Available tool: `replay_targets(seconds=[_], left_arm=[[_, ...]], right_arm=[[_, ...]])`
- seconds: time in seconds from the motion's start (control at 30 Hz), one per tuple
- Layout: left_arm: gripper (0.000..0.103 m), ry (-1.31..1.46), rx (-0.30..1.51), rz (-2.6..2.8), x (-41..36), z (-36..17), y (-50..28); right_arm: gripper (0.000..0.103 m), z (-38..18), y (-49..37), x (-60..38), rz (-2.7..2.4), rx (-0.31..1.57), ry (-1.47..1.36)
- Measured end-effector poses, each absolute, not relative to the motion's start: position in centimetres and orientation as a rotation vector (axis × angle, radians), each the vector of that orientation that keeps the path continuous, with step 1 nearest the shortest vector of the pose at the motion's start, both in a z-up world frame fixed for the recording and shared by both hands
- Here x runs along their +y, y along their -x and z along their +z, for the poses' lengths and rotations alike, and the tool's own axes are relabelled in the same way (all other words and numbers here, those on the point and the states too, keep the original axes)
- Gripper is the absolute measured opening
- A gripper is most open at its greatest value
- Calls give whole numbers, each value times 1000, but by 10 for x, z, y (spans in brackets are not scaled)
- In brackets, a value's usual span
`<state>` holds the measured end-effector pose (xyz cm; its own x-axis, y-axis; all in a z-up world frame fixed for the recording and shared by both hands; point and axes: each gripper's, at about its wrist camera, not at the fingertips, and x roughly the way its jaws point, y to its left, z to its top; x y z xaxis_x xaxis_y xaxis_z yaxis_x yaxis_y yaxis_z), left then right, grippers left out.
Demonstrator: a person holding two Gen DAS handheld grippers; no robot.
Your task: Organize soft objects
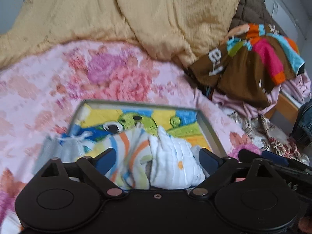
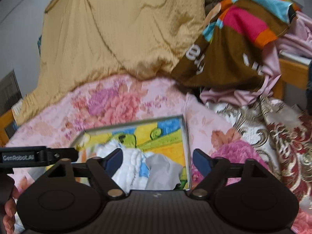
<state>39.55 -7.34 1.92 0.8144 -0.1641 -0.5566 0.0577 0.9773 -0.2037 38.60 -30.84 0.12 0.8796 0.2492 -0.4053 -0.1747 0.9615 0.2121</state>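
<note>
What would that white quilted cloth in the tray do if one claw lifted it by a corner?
The white quilted cloth lies crumpled in soft folds, so it would probably droop and unfold rather than hold shape. It looks thin and likely light. Its textured weave suggests a claw's pads would grip without slipping, though the striped cloth touching it might drag along.

A big bed is covered by a pink sheet with flowers [image 1: 109, 74]. A puffy yellow blanket [image 1: 136, 13] is piled along the far edge of the bed. At the far right corner lies a brown cloth with bright stripes and white letters [image 1: 251, 58], on top of a crumpled light pink cloth [image 2: 269, 74]. A cloth with red and gold swirls [image 2: 273, 128] hangs at the right edge. A wooden bed frame [image 2: 292, 72] shows there too.
</note>
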Motion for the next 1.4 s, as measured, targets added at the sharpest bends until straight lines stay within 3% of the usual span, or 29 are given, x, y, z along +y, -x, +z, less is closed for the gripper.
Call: replay_targets(seconds=[0.23, 0.6, 1.4], left_arm=[[102, 159, 471, -107, -62, 52, -345], [102, 147, 341, -134, -45, 80, -263], [102, 94, 361, -109, -27, 48, -134]], right_arm=[[94, 30, -349, -317, 212, 335, -202], [102, 52, -276, -307, 235, 223, -199], [103, 35, -158, -274, 250, 222, -92]])
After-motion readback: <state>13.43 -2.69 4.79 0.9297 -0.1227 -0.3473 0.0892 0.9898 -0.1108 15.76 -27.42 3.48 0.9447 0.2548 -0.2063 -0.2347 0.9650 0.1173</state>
